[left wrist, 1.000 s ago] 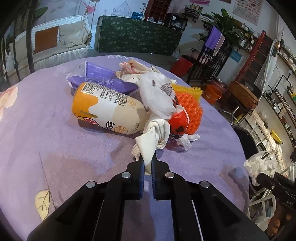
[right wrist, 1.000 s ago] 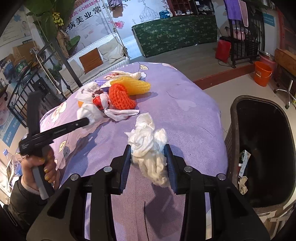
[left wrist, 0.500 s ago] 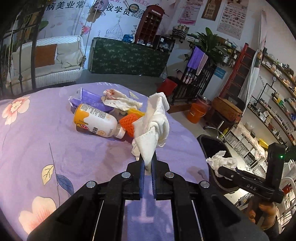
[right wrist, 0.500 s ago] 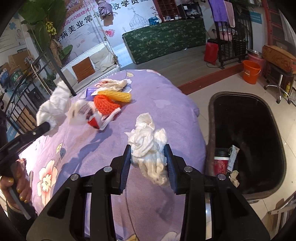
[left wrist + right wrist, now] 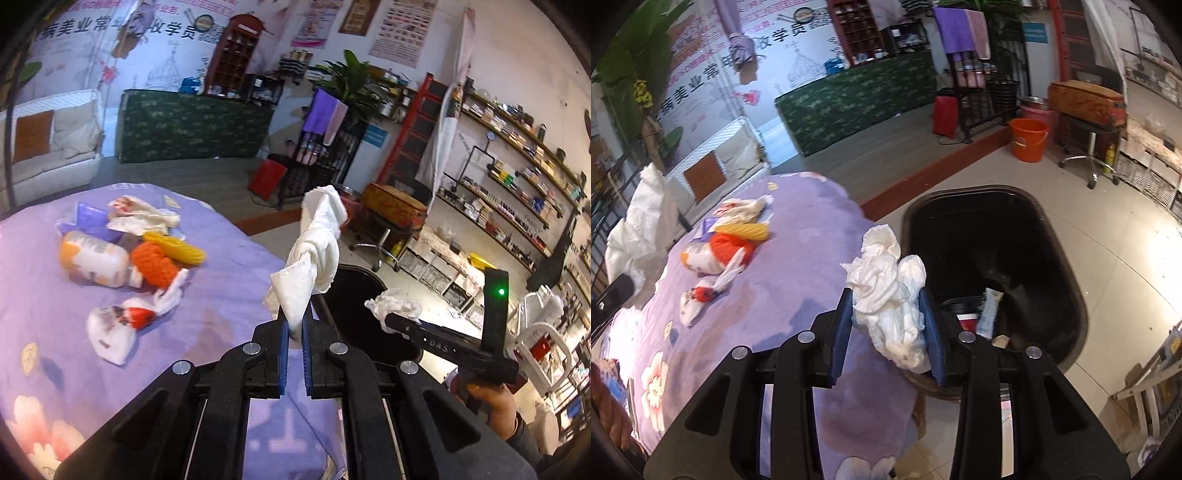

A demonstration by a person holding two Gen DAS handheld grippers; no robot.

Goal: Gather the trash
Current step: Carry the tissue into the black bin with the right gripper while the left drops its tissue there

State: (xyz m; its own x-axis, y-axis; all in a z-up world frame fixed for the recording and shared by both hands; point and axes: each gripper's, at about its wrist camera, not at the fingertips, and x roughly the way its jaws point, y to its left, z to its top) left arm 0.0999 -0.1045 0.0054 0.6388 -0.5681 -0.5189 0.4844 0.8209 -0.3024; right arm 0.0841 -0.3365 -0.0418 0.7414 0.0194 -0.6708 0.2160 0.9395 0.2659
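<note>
My left gripper (image 5: 294, 325) is shut on a twisted white tissue (image 5: 314, 251), held in the air past the table's edge. My right gripper (image 5: 889, 310) is shut on a crumpled white tissue wad (image 5: 890, 295), beside the rim of the black trash bin (image 5: 993, 206). The left wrist view shows the right gripper (image 5: 391, 317) with its wad (image 5: 393, 304) over the bin (image 5: 354, 280). In the right wrist view the left gripper's tissue (image 5: 642, 225) hangs at the far left. On the purple tablecloth (image 5: 55, 325) lie a bottle (image 5: 96, 264), orange netting (image 5: 155, 266), yellow netting (image 5: 177, 249) and wrappers (image 5: 114, 328).
The bin holds a cup and a packet (image 5: 988, 310). An orange bucket (image 5: 1028, 138), a stool (image 5: 1087, 162) and a black rack (image 5: 982, 96) stand on the floor beyond. Shelves (image 5: 509, 206) line the right wall. A sofa (image 5: 48, 140) stands behind the table.
Both grippers have swung right, away from the pile and toward the bin. The left one lifted its tissue off the table. A wrapper that was in the pile now lies apart, nearer the front.
</note>
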